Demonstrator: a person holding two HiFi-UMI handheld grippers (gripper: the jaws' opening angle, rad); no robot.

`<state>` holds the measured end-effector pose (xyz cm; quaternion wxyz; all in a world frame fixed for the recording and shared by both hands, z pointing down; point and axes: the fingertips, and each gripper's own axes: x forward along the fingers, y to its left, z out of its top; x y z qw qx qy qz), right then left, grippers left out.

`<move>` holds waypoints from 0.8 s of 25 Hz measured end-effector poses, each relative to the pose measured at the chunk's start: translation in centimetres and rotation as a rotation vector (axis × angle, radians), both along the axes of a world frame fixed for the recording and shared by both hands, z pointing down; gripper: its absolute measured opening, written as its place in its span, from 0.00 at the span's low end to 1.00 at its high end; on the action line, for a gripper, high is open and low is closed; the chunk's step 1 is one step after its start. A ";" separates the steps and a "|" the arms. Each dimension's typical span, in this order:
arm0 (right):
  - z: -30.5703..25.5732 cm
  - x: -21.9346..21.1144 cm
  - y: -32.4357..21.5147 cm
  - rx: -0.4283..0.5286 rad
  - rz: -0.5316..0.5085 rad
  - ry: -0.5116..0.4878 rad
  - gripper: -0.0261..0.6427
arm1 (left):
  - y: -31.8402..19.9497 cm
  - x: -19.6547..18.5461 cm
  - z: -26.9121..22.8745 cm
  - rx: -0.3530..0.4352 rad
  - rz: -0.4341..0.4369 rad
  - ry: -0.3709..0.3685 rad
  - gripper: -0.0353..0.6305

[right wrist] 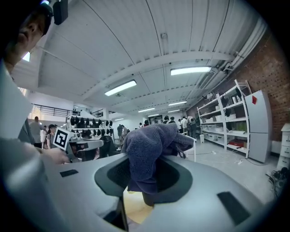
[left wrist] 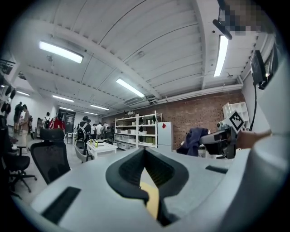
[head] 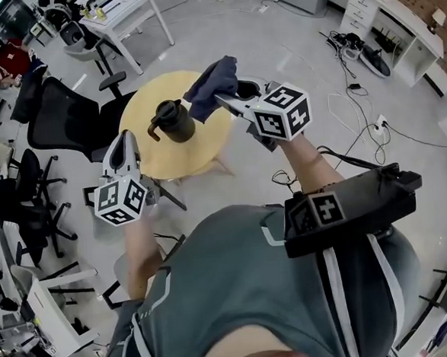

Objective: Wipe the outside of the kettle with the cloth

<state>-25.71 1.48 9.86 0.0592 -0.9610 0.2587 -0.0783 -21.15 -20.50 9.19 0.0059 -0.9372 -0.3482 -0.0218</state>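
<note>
At left, left gripper (head: pixel 125 139): jaws pressed together on nothing (with a sliver of yellow beneath them), held over the near-left edge of the round table (head: pixel 206 148). Next, kettle (head: pixel 172 120): dark, upright on the table, handle to the left, gripped by neither of the 2 grippers. Just right of it, cloth (head: pixel 213 84): blue, bunched, lifted off the table, close beside the kettle, contact unclear. Then right gripper (head: pixel 221 100): clamped on the cloth, folds spilling over both jaws.
</note>
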 end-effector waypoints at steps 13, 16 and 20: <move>-0.2 1.0 1.5 -0.012 0.006 0.017 0.22 | -0.9 -0.4 -1.1 0.018 -0.115 -0.008 0.06; -0.1 1.0 1.4 -0.013 -0.020 0.016 0.22 | -1.2 -0.5 -0.8 0.014 -0.135 -0.017 0.06; 0.1 1.1 1.4 -0.013 -0.040 0.023 0.22 | -1.3 -0.8 0.1 0.018 -0.147 -0.041 0.06</move>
